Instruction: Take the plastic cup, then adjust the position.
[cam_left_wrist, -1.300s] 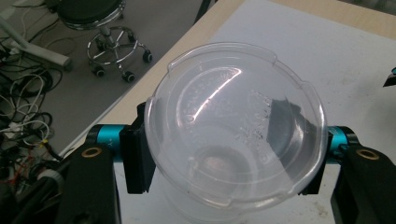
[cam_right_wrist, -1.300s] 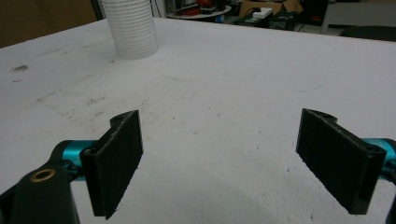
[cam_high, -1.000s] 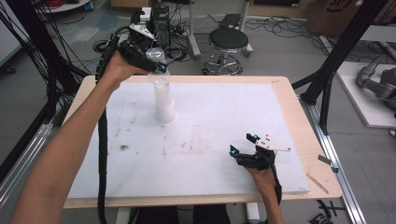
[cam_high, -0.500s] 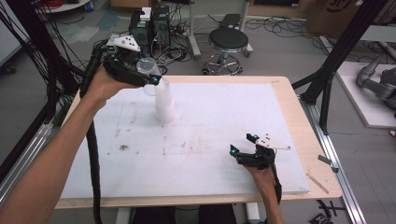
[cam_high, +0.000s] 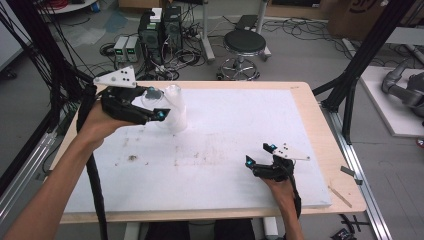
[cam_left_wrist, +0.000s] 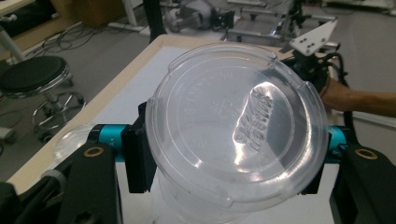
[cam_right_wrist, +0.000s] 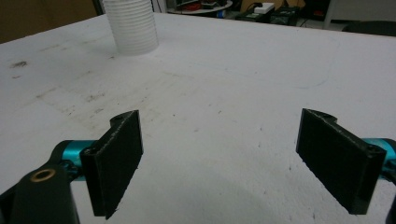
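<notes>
- Clear plastic lid (cam_left_wrist: 236, 130), round, embossed lettering on top: clamped across its width between the jaws of the left gripper (cam_high: 150, 111); held tilted, raised off the table, just beside the cup's mouth.
- Translucent ribbed plastic cup (cam_high: 176, 114): upright on the white table cover (cam_high: 240, 125), directly ahead of the left gripper's jaw tips and partly below the held lid; in the right gripper view its ribbed wall (cam_right_wrist: 130, 25) stands far ahead and to the left of the jaws. Contents: none visible through the wall; the inside cannot be checked fully.
- Second clear rounded piece (cam_left_wrist: 70, 140): visible to the left of the left gripper's jaw, near the table edge; too faint to identify.
- Right gripper (cam_high: 260, 159): resting low on the table cover at the near right, jaws spread wide, nothing between them, well apart from the cup.
- Progress, judged: lid is picked up and carried to the cup; not yet seated on the rim. Remaining: level the lid over the mouth, lower it, press it on, release.
- Risk, judged: the light cup is unsupported and may tip or slide under a sideways push; the idle right gripper could steady it.
</notes>
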